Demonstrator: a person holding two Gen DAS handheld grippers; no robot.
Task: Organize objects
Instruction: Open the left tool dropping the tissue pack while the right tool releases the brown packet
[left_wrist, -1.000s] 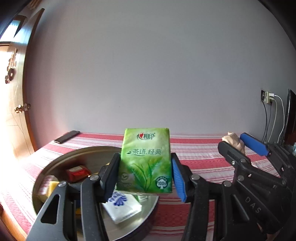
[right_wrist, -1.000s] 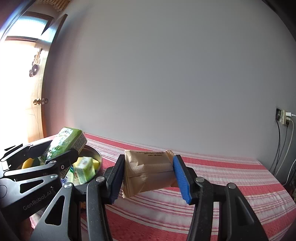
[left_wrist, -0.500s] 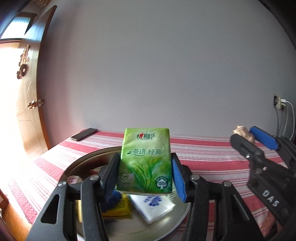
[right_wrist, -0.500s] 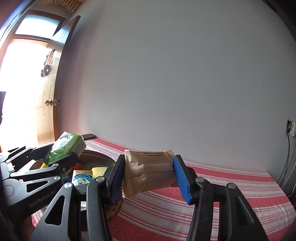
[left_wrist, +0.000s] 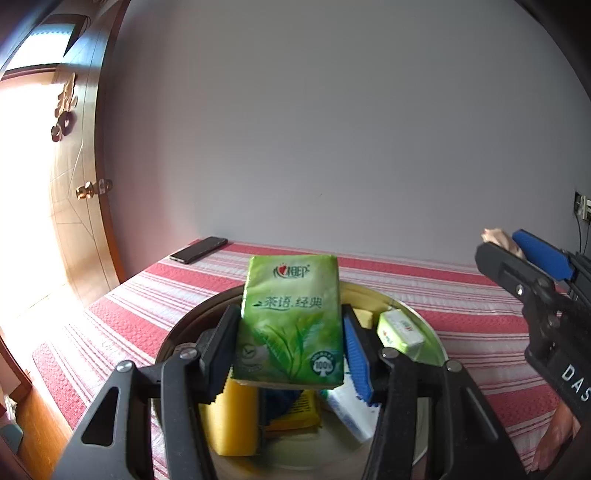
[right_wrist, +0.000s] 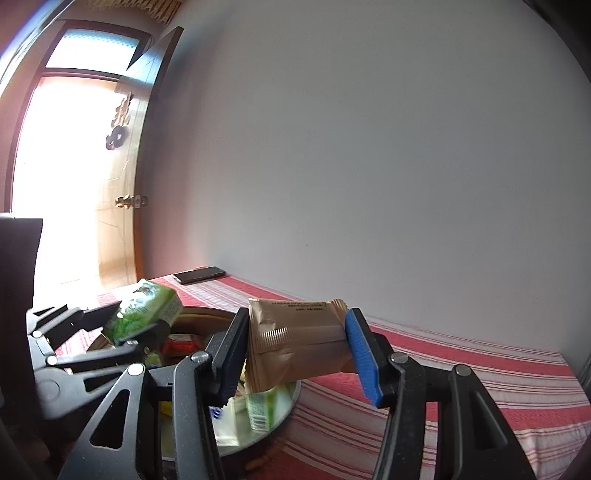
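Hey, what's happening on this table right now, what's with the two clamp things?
A person is tidying small packets into a round metal tray on a red striped tablecloth. The left hand-held gripper is shut on a green tissue pack, held over the tray. The right hand-held gripper is shut on a tan snack packet beside it. Several packets already lie in the tray; a phone lies at the table's far edge.

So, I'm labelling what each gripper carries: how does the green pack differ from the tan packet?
The green pack is glossy green with leaf art and printed characters; the tan packet is plain brown with a crimped end. The green pack is in the left gripper, the tan packet in the right gripper. Both are clamped above the metal tray.
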